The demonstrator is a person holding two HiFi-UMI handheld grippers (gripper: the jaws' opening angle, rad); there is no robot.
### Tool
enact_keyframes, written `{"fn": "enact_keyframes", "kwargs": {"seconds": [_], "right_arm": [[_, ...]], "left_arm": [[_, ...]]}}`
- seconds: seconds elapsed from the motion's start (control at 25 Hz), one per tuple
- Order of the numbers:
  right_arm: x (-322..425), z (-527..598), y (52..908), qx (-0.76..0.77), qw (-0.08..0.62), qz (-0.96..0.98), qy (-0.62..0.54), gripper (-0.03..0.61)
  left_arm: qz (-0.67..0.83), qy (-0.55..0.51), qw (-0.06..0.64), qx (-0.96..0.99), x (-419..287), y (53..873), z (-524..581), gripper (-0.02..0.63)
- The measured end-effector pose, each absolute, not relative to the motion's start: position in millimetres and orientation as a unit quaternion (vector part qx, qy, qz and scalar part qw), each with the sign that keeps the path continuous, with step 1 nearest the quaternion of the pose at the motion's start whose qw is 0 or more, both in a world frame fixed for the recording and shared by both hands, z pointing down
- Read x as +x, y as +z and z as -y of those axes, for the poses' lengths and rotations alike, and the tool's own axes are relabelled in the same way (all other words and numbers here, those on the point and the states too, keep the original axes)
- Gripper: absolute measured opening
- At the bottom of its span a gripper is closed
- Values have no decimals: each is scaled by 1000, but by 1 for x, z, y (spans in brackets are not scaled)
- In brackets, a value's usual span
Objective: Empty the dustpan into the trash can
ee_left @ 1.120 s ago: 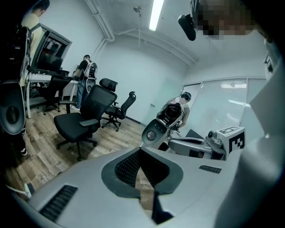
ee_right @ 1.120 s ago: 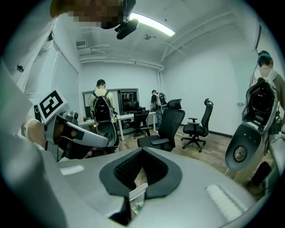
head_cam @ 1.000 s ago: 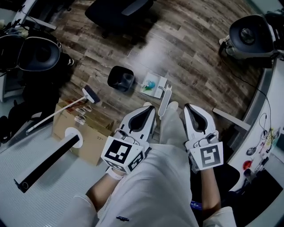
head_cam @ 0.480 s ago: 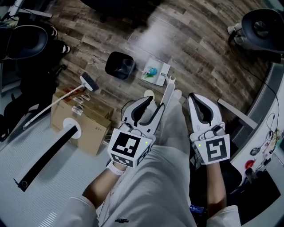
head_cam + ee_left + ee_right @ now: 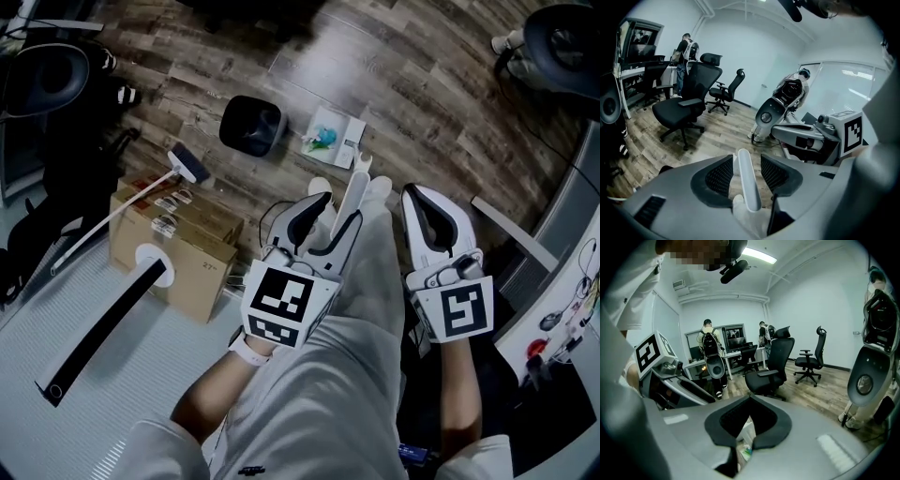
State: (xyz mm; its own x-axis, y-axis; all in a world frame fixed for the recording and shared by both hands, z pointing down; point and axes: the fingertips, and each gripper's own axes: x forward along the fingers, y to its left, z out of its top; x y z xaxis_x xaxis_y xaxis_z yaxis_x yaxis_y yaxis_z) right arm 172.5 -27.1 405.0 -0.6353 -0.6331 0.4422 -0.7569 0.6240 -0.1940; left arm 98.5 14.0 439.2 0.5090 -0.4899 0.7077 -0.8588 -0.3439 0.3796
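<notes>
The white dustpan (image 5: pixel 335 137) lies on the wood floor with blue-green litter in it, beside the black trash can (image 5: pixel 251 125). Its long white handle (image 5: pixel 357 184) rises toward me. My left gripper (image 5: pixel 336 212) has its jaws opening, and the handle (image 5: pixel 746 183) stands between them with a gap on each side, so the pads do not press it. Just right of the handle, my right gripper (image 5: pixel 427 201) is shut and holds nothing. In the right gripper view the gripper (image 5: pixel 750 398) shows its tips together, with a bit of litter (image 5: pixel 746 452) visible below.
A cardboard box (image 5: pixel 174 249) and a long-handled brush (image 5: pixel 187 166) lie left of the trash can. A black tube (image 5: pixel 94 333) lies at lower left. Office chairs (image 5: pixel 682 108) and white machines (image 5: pixel 780 105) stand around. A desk edge (image 5: pixel 562 272) curves along the right.
Both grippers have sunk toward the floor. The left gripper, shut and beside the handle a second ago, has opened its jaws and now has the handle between them. The right gripper stayed shut.
</notes>
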Motion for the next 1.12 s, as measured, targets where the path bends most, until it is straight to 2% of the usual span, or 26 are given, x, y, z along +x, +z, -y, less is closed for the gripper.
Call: {"fn": "enact_keyframes", "kwargs": {"seconds": [0.2, 0.64, 0.68, 0.76, 1.12], "right_arm": [[179, 32, 424, 394, 172, 883, 191, 12], [185, 37, 461, 383, 174, 883, 209, 18], [184, 38, 464, 382, 173, 883, 212, 24], [184, 38, 469, 377, 177, 884, 212, 34], [185, 34, 490, 360, 188, 888, 217, 48]], "left_arm": [[426, 260, 379, 779, 107, 459, -11, 209], [431, 298, 386, 760, 121, 501, -6, 207], [436, 301, 383, 757, 120, 503, -5, 200], [449, 303, 377, 752, 118, 505, -2, 140], [460, 299, 396, 737, 119, 505, -4, 124]]}}
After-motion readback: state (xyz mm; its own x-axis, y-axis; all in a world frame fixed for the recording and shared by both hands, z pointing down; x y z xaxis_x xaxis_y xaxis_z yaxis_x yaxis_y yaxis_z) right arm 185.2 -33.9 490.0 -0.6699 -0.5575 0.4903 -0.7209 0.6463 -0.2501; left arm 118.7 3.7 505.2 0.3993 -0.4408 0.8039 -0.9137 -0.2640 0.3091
